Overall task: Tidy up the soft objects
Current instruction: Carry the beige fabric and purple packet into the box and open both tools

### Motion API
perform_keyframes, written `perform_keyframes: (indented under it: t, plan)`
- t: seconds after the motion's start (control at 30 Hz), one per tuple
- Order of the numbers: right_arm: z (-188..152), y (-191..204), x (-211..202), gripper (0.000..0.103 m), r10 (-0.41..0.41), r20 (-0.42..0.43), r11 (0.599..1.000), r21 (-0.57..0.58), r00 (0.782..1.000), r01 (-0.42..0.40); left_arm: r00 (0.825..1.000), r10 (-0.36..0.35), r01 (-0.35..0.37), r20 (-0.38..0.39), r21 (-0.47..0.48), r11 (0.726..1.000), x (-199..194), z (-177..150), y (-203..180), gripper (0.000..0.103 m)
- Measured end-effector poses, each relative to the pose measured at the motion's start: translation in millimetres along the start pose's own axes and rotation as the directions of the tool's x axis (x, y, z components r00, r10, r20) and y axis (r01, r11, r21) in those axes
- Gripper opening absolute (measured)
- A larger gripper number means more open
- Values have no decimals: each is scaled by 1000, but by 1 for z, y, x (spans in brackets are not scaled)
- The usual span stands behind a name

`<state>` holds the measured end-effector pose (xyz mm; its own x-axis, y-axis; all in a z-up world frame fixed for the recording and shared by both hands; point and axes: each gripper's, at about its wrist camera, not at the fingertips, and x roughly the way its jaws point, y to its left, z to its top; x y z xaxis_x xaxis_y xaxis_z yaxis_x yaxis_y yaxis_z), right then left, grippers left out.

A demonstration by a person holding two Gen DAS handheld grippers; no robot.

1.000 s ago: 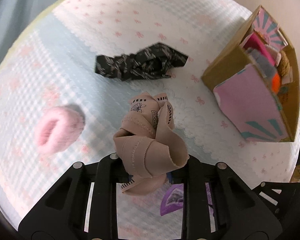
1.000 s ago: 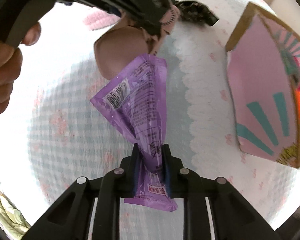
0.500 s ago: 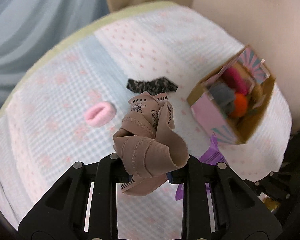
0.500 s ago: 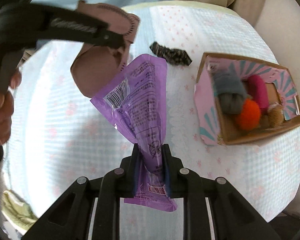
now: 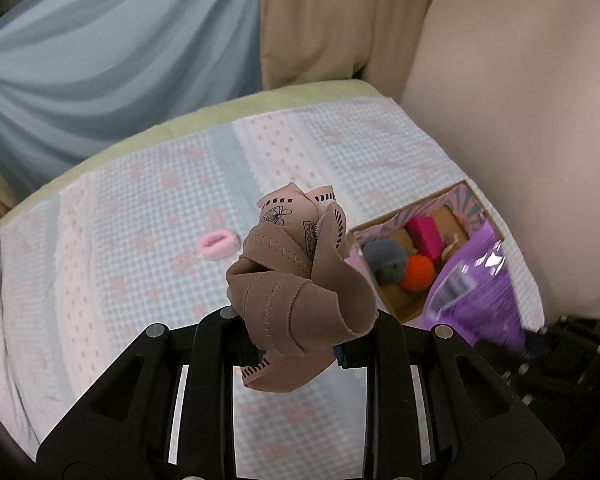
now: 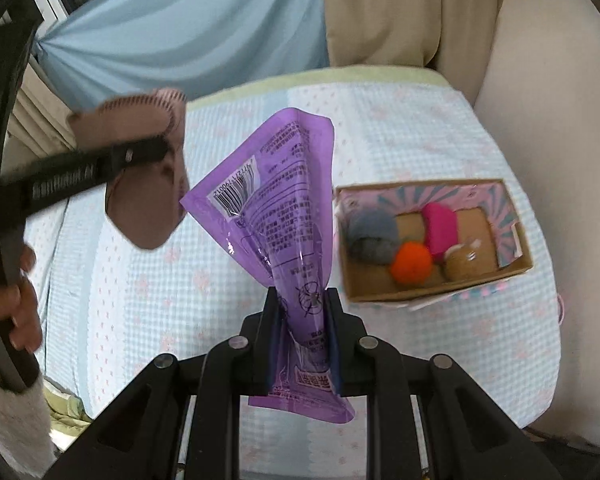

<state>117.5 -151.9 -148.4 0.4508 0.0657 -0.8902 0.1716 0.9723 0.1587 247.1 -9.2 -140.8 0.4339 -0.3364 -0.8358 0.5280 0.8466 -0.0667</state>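
Note:
My left gripper [image 5: 298, 354] is shut on a bunched tan elastic cloth [image 5: 300, 284] and holds it high above the bed; the cloth also shows in the right wrist view [image 6: 144, 184]. My right gripper [image 6: 300, 308] is shut on a purple plastic pouch [image 6: 276, 204], also held high; the pouch shows in the left wrist view [image 5: 476, 280]. A cardboard box [image 6: 518, 268] with pink and teal lining lies on the bed at the right; it holds a grey ball, an orange ball [image 6: 412, 262], a magenta piece and a brown ball. A pink scrunchie [image 5: 219, 243] lies on the bed.
The bed has a light blue and pink checked cover [image 5: 120, 240]. A blue curtain [image 5: 100, 60] and a beige curtain [image 5: 332, 20] hang behind it. A cream wall [image 5: 520, 100] stands at the right. A hand [image 6: 18, 300] holds the left gripper's handle.
Both grippers have risen well above the bed with their loads still held. The box and scrunchie look smaller and farther. The black patterned cloth is now hidden behind the tan cloth.

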Motion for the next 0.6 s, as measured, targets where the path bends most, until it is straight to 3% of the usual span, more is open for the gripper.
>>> perform_keyframes:
  t: [0.27,0.6]
  plan:
    - [21,-73,-19,19,51,34,997,-60,998,-49,999,32,-29,22,-123,992,-10,0,-67,21]
    - [53,-184,7,19,44,-4,997,-63,999,-44,999,42,-46,-25,-206,977,41,10,-151,21]
